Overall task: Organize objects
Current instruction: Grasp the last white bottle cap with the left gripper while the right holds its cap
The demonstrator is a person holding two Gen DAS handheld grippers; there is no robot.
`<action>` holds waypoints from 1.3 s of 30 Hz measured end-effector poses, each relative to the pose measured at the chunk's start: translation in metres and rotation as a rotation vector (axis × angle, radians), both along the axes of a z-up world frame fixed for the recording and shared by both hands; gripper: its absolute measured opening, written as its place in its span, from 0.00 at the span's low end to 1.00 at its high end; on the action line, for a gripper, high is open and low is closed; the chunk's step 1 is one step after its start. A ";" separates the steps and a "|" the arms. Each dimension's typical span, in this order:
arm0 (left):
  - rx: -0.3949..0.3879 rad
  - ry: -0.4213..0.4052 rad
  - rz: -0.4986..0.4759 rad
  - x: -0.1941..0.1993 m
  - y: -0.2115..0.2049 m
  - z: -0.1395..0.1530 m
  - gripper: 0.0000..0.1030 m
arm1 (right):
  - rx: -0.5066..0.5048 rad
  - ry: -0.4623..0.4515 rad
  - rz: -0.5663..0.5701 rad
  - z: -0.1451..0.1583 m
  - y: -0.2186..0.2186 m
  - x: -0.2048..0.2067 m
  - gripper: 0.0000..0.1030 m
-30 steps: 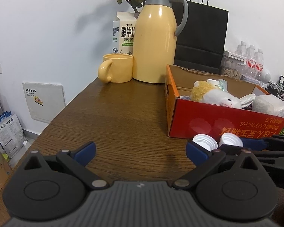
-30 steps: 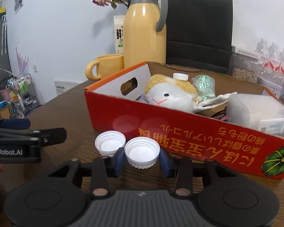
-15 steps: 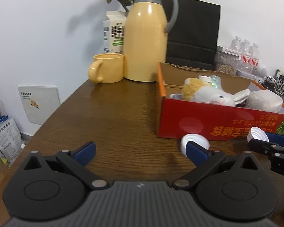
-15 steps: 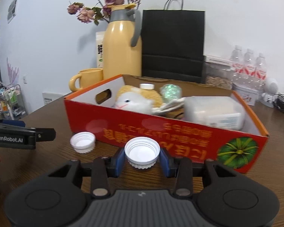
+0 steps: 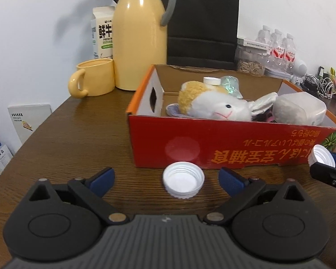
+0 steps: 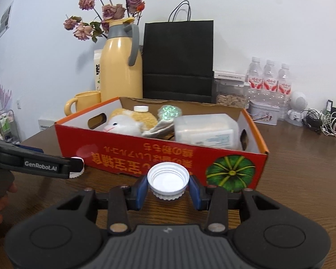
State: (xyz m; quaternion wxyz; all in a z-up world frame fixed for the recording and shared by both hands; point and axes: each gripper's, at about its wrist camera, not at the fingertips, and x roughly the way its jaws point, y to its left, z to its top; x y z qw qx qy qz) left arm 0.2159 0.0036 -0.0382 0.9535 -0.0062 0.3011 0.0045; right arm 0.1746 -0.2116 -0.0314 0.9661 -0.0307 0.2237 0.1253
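Note:
A white bottle cap [image 5: 183,182] lies open side up on the wooden table, just in front of the red cardboard box [image 5: 235,148]. My left gripper [image 5: 165,178] stands open around it, its blue pads wide apart and clear of the cap. My right gripper [image 6: 168,189] is shut on a second white cap [image 6: 168,181], held above the table before the box [image 6: 159,154]; that held cap [image 5: 321,157] shows at the right edge of the left wrist view. The left gripper's finger [image 6: 38,163] hides most of the loose cap [image 6: 77,168].
The box holds a plush toy [image 5: 212,105], a small white-capped bottle [image 5: 211,81] and a clear plastic container [image 6: 206,130]. Behind stand a yellow mug [image 5: 94,80], a yellow thermos [image 5: 138,33], a milk carton, a black paper bag [image 6: 179,60], water bottles and cables.
The left gripper has moved right until the loose cap lies between its open fingers. The right gripper has carried its cap to the right along the box front, away from the loose cap.

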 end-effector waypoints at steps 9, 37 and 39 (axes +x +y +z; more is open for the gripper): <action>-0.006 0.009 -0.047 -0.004 -0.010 -0.003 0.40 | 0.005 -0.018 0.004 0.001 -0.006 -0.005 0.38; -0.038 -0.316 -0.137 -0.003 -0.047 0.091 0.40 | 0.030 -0.193 0.038 0.060 -0.004 0.022 0.38; -0.049 -0.316 -0.132 0.008 -0.047 0.093 0.40 | 0.024 -0.196 0.042 0.066 0.000 0.036 0.38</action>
